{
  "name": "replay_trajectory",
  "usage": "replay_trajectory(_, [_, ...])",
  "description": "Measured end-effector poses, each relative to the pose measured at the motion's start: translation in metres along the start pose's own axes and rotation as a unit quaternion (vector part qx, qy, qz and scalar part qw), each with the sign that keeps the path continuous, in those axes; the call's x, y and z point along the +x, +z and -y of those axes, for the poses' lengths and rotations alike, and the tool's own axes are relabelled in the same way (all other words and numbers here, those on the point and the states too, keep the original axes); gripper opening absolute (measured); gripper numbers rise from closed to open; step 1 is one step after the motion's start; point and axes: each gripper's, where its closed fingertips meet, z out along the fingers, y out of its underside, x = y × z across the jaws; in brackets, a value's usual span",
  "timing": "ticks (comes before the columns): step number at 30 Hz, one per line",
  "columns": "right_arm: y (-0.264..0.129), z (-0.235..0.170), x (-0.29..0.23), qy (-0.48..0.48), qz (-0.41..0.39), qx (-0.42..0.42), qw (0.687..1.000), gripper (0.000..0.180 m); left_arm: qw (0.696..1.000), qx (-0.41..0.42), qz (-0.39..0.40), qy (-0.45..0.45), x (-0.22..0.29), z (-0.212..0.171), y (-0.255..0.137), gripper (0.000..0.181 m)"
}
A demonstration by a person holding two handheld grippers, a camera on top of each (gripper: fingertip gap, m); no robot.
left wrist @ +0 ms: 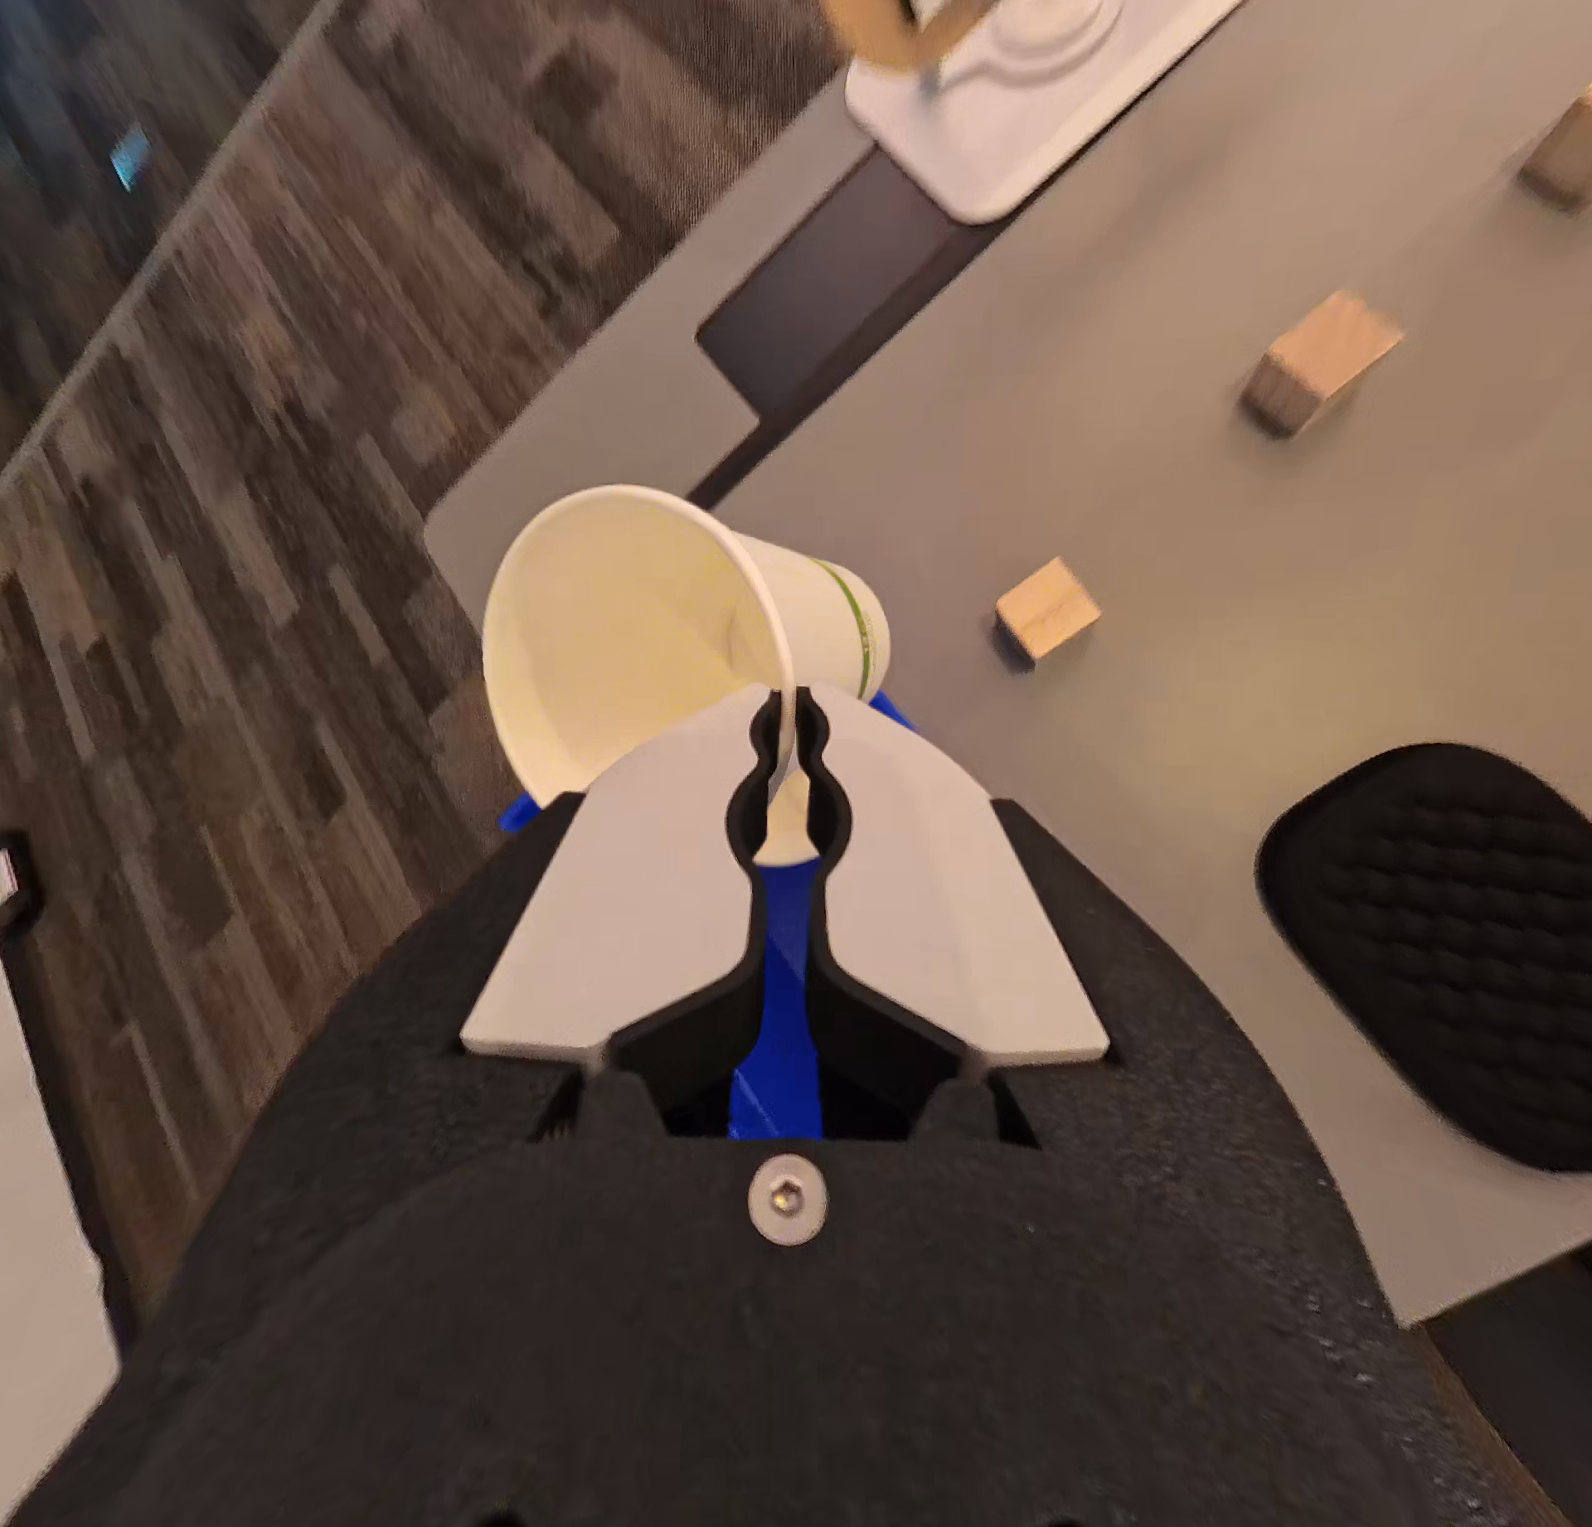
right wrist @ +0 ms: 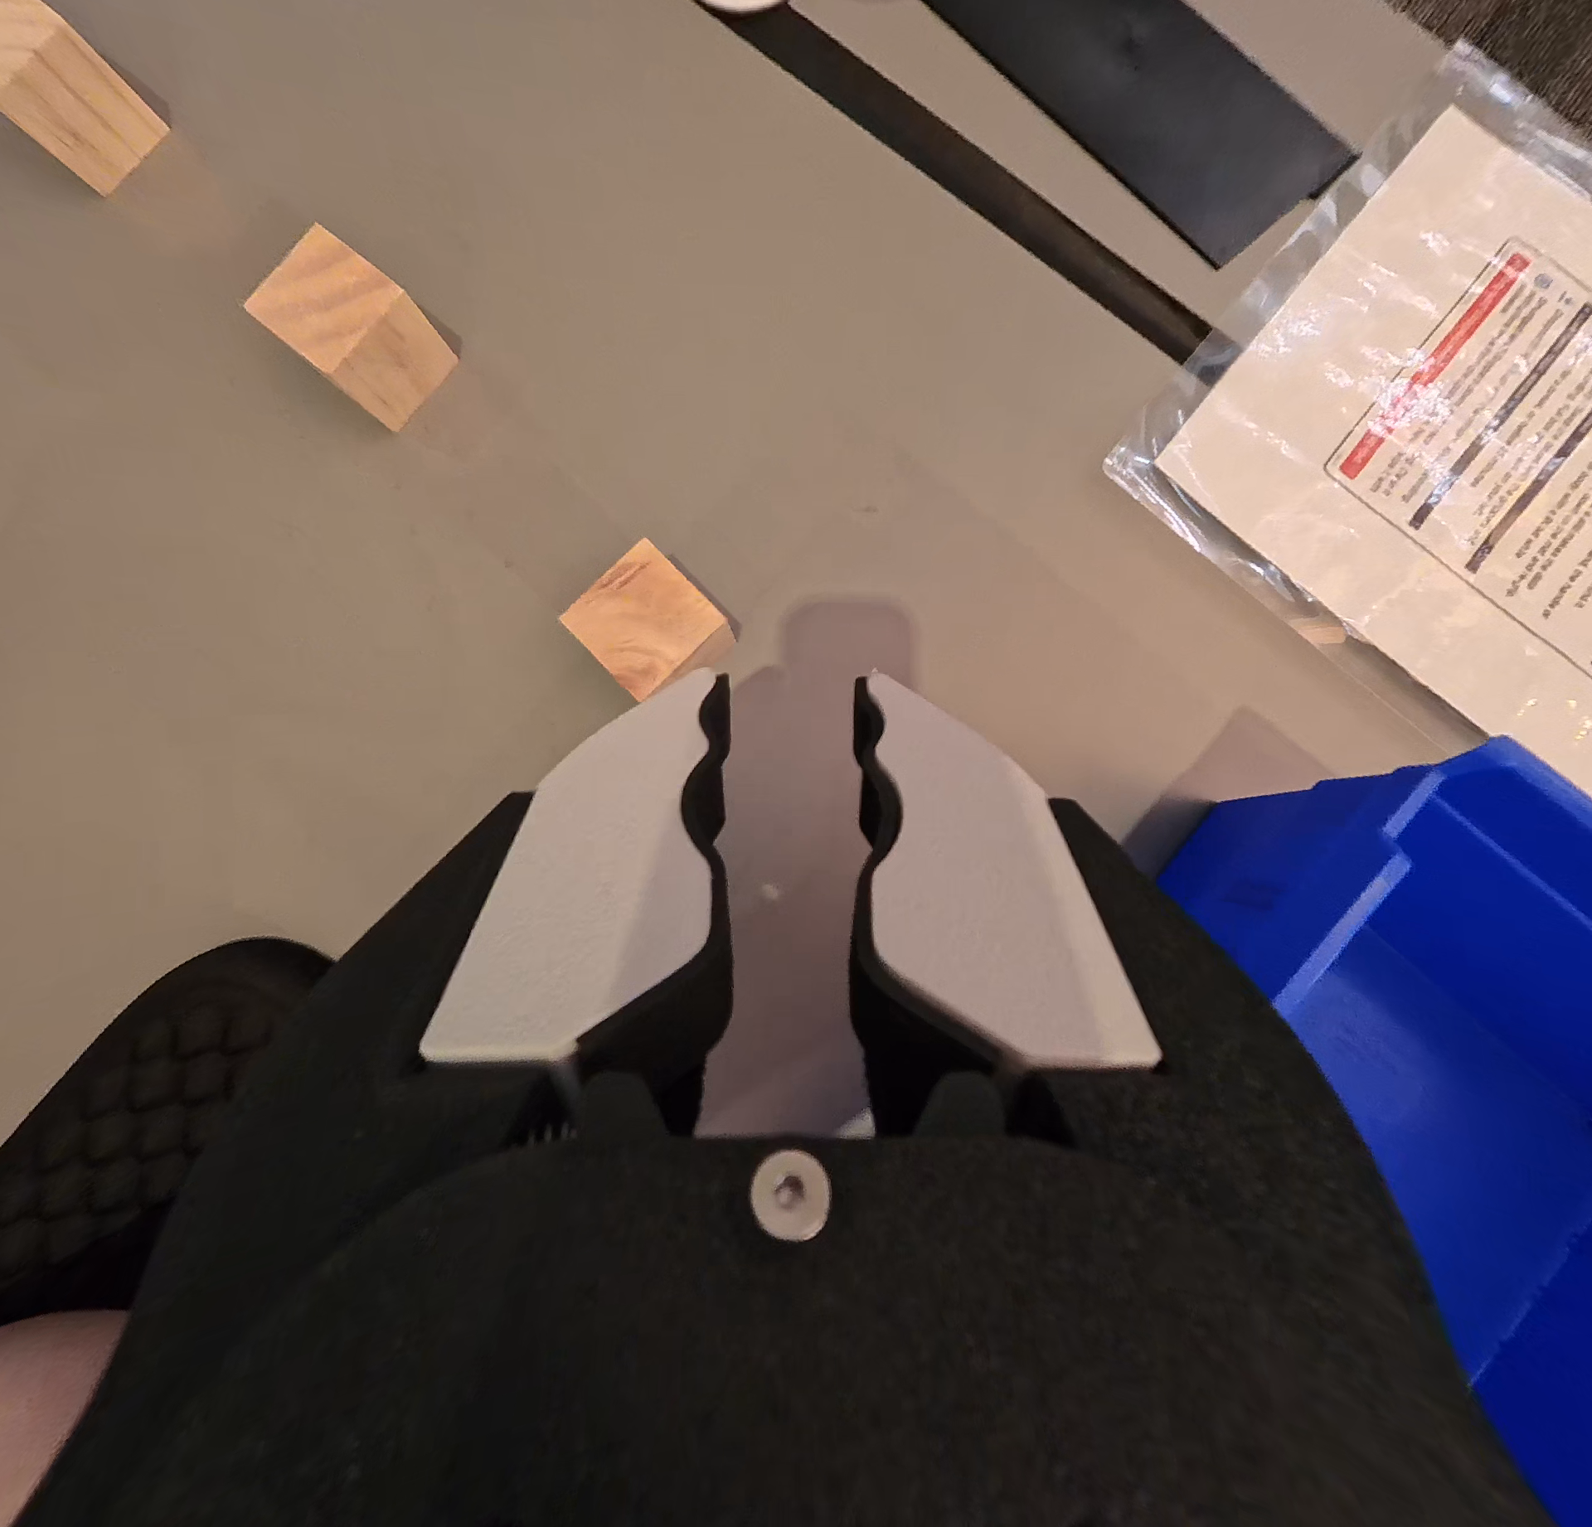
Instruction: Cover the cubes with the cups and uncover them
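Note:
My left gripper (left wrist: 788,698) is shut on the rim of a white paper cup (left wrist: 637,624) with a green stripe, held tilted on its side above the table's left edge, mouth toward the camera. Three wooden cubes lie bare on the grey table to its right: a near one (left wrist: 1047,620), a middle one (left wrist: 1318,362) and a far one (left wrist: 1564,155). In the right wrist view my right gripper (right wrist: 791,685) is open and empty above the table, just right of the nearest cube (right wrist: 646,620). Two more cubes (right wrist: 353,327) (right wrist: 65,108) lie further left.
A blue bin (right wrist: 1396,1012) stands at the right, and a blue part (left wrist: 780,995) shows under the left gripper. A bagged printed sheet (right wrist: 1413,418), a black mesh pad (left wrist: 1447,960), a white stand base (left wrist: 1016,108) and a black slot (left wrist: 827,280) are on the table.

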Motion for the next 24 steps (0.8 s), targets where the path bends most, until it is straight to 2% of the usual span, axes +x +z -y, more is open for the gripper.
replay_trajectory(1, [-0.003,0.003,-0.002,-0.005,-0.002,0.005,1.000,0.027,1.000,0.021,0.001,0.005,0.005,0.010,-0.007,0.003])
replay_trajectory(9, [-0.031,0.059,-0.046,-0.098,0.005,0.103,0.990,0.027,0.981,0.184,-0.044,0.031,0.077,0.079,-0.043,0.003])
replay_trajectory(12, [-0.035,0.088,-0.081,-0.166,0.029,0.149,0.974,0.027,0.970,0.226,-0.090,0.025,0.110,0.094,-0.046,0.003])
replay_trajectory(15, [-0.038,0.117,-0.126,-0.217,0.075,0.202,0.952,0.029,0.963,0.233,-0.132,0.030,0.142,0.102,-0.040,0.003])
replay_trajectory(19, [-0.043,0.155,-0.197,-0.252,0.167,0.289,0.908,0.038,0.957,0.225,-0.176,0.038,0.176,0.110,-0.028,0.003])
replay_trajectory(24, [-0.035,0.192,-0.272,-0.238,0.252,0.395,0.851,0.075,0.955,0.210,-0.202,0.054,0.202,0.116,-0.013,0.003])
